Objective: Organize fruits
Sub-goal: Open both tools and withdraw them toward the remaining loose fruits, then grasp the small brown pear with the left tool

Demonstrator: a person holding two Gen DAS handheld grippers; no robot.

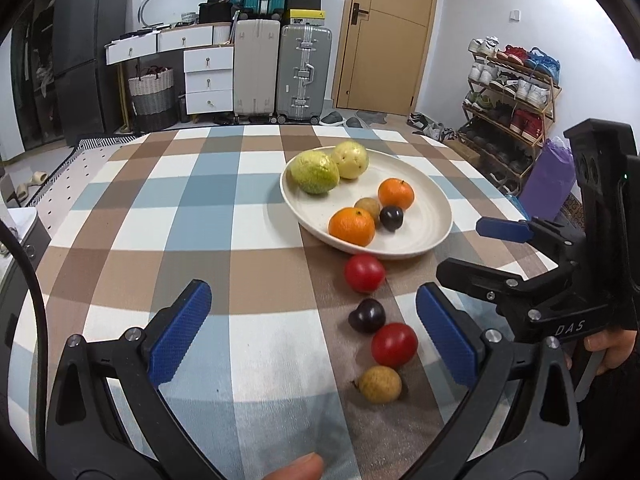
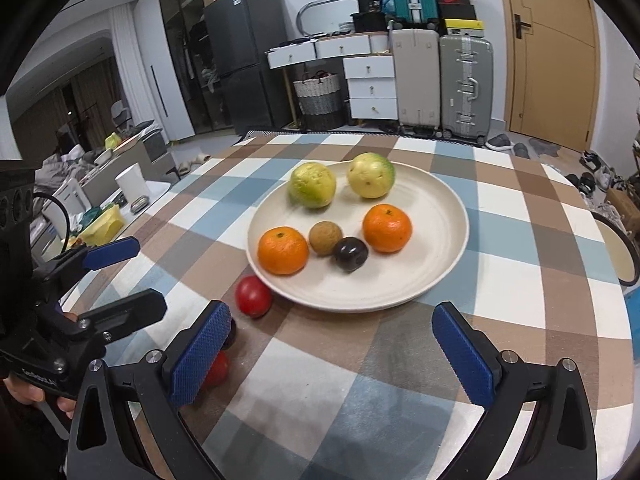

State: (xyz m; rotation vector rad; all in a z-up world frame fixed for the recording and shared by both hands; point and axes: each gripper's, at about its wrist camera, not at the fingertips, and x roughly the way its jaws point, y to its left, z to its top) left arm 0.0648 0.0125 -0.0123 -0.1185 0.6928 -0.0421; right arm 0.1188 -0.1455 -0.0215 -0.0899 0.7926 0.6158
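A cream plate (image 1: 424, 204) (image 2: 436, 208) on the checked tablecloth holds two yellow-green guavas (image 1: 315, 171), two oranges (image 1: 352, 226), a brown longan (image 1: 368, 207) and a dark plum (image 1: 391, 218). On the cloth in front of the plate lie a red tomato (image 1: 364, 273) (image 2: 253, 296), a dark plum (image 1: 367, 315), a second red tomato (image 1: 394, 345) and a brown longan (image 1: 380, 385). My left gripper (image 1: 316, 336) is open and empty, with this row between its fingers near the right one. My right gripper (image 2: 332, 354) is open and empty just in front of the plate; it also shows in the left wrist view (image 1: 476, 252).
The round table's edge (image 2: 592, 208) curves at right. Beyond the table stand suitcases (image 1: 280, 72), white drawers (image 1: 208, 76), a woven basket (image 1: 152, 96), a shoe rack (image 1: 512, 100) and a wooden door (image 1: 388, 32).
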